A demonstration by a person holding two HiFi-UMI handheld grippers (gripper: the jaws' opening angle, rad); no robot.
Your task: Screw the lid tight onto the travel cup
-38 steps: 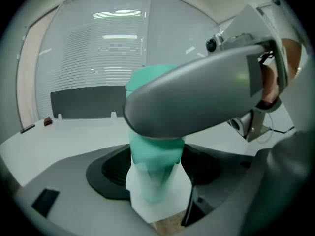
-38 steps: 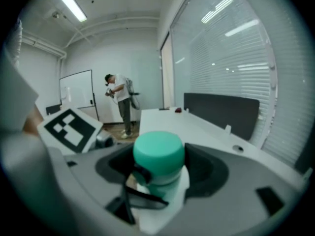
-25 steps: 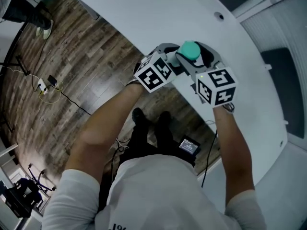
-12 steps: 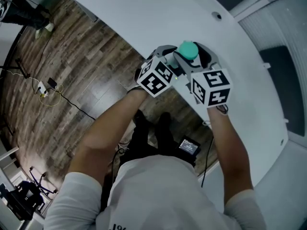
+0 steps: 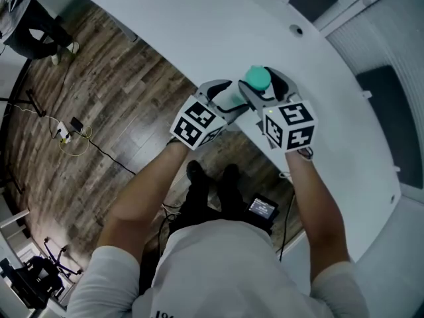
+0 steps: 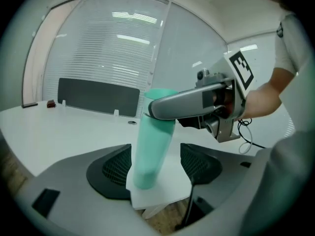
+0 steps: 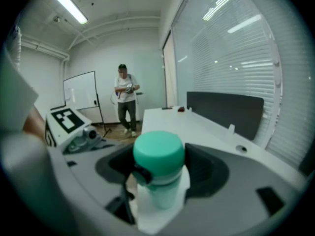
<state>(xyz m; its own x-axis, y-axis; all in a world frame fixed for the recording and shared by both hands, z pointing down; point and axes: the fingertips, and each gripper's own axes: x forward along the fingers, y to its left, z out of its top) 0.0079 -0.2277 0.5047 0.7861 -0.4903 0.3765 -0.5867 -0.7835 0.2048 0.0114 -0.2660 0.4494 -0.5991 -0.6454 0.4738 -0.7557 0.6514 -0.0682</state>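
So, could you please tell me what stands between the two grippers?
The teal cup stands there. The left gripper has its jaws round the body, the right gripper is shut on the lid; each gripper view shows this.

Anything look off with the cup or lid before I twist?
The travel cup stands right at the table edge; floor shows just beneath it in the left gripper view. It leans there too, though that may be camera angle. The lid looks seated; no spill or damage visible.
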